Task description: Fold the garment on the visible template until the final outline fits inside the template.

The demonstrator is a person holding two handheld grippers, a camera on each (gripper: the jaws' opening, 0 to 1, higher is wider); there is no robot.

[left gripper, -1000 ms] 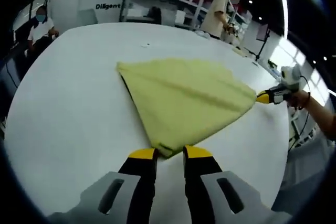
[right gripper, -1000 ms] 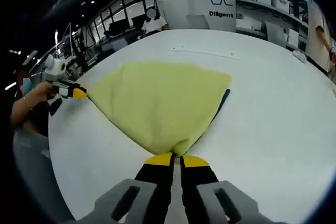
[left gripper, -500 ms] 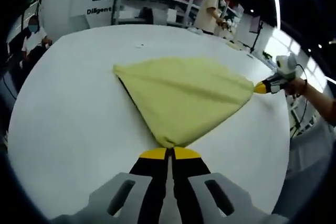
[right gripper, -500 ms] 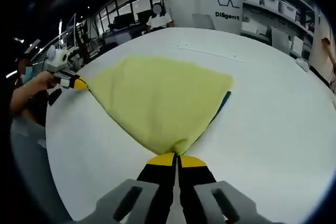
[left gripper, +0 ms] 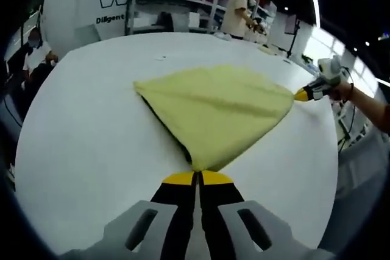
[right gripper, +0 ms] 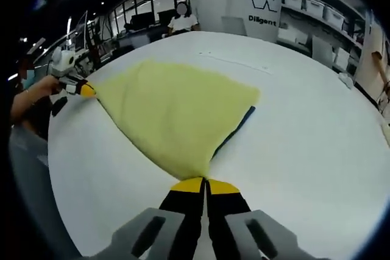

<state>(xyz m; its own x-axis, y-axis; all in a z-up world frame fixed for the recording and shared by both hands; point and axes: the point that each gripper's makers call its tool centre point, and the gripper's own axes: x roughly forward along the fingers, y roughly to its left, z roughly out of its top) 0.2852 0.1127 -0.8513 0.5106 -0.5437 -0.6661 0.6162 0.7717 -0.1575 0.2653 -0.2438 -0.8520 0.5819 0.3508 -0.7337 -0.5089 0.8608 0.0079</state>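
While both grippers [left gripper: 197, 178] [right gripper: 206, 182] pinch its corners, the soft yellow garment [left gripper: 216, 111] stretches triangular on the white table [left gripper: 85, 126].

The garment [left gripper: 216, 111] is soft, matt yellow cloth with a faintly fuzzy nap (fleece-like). The table [left gripper: 85, 144] looks smooth and matt white. The left gripper [left gripper: 197, 178] has glossy yellow plastic tips on matt black jaws.
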